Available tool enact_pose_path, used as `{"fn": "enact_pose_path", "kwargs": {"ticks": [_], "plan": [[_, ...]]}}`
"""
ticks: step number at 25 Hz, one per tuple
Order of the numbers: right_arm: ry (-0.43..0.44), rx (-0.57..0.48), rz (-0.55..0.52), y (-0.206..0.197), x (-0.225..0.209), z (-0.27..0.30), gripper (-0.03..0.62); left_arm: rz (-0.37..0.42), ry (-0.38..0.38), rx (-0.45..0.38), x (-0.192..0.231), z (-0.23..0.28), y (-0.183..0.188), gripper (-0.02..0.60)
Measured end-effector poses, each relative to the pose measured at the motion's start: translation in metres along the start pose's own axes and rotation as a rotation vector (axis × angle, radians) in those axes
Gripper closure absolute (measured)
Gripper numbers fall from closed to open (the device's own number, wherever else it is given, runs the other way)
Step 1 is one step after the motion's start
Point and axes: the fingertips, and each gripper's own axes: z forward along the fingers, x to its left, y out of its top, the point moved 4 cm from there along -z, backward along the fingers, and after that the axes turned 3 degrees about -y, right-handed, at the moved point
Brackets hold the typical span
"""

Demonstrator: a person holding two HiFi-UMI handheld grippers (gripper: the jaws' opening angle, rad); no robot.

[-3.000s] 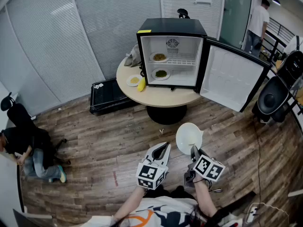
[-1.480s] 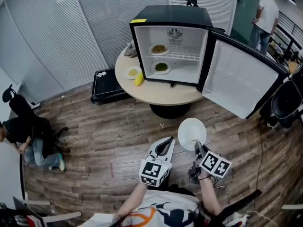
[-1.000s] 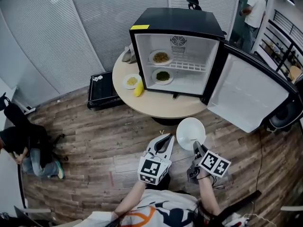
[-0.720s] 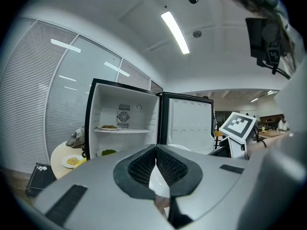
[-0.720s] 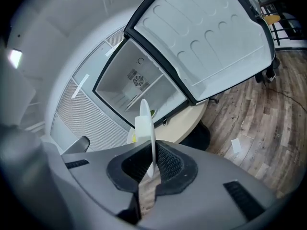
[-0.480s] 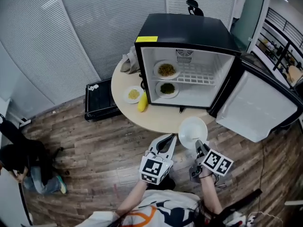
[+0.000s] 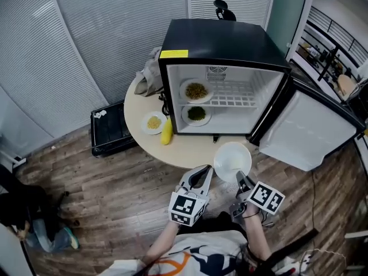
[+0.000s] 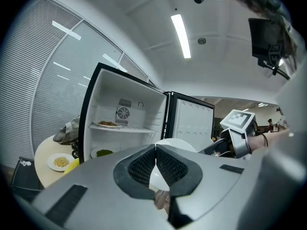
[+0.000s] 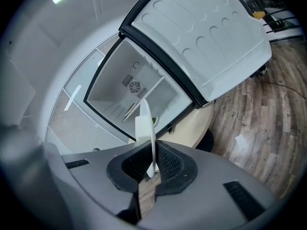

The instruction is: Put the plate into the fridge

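Note:
An empty white plate [image 7: 232, 161] stands on edge in my right gripper [image 7: 240, 180], which is shut on its rim. In the right gripper view the plate [image 9: 145, 123] rises edge-on from between the pads of the right gripper [image 9: 152, 151]. It hangs over the near edge of the round table [image 7: 190, 149], in front of the open black fridge [image 7: 224, 79]. My left gripper [image 7: 201, 174] sits just left of the plate, shut with nothing in it. In the left gripper view its tips [image 8: 156, 146] meet, and the plate [image 8: 181, 145] shows behind them.
The fridge door [image 7: 305, 132] swings out to the right. Two plates of food sit inside, one on the upper shelf [image 7: 196, 90] and one below [image 7: 196, 114]. A small plate [image 7: 153, 122], a yellow item [image 7: 167, 132] and a cloth [image 7: 150, 73] lie on the table. A black case [image 7: 109, 132] lies on the floor.
The fridge and table have come nearer in the head view. Both grippers moved toward them, and the plate now hangs over the table's near edge rather than over the floor.

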Motion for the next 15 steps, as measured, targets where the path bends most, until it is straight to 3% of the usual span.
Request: {"fn": "enact_pose_path", "kwargs": {"ticks": [8, 15], "plan": [[0.072, -0.016, 0.037, 0.019, 0.026, 0.009, 0.567, -0.011, 0.003, 0.006, 0.010, 0.007, 0.000, 0.569], [0.101, -0.059, 0.037, 0.061, 0.034, 0.036, 0.567, -0.007, 0.018, 0.008, 0.021, 0.026, 0.008, 0.569]]}}
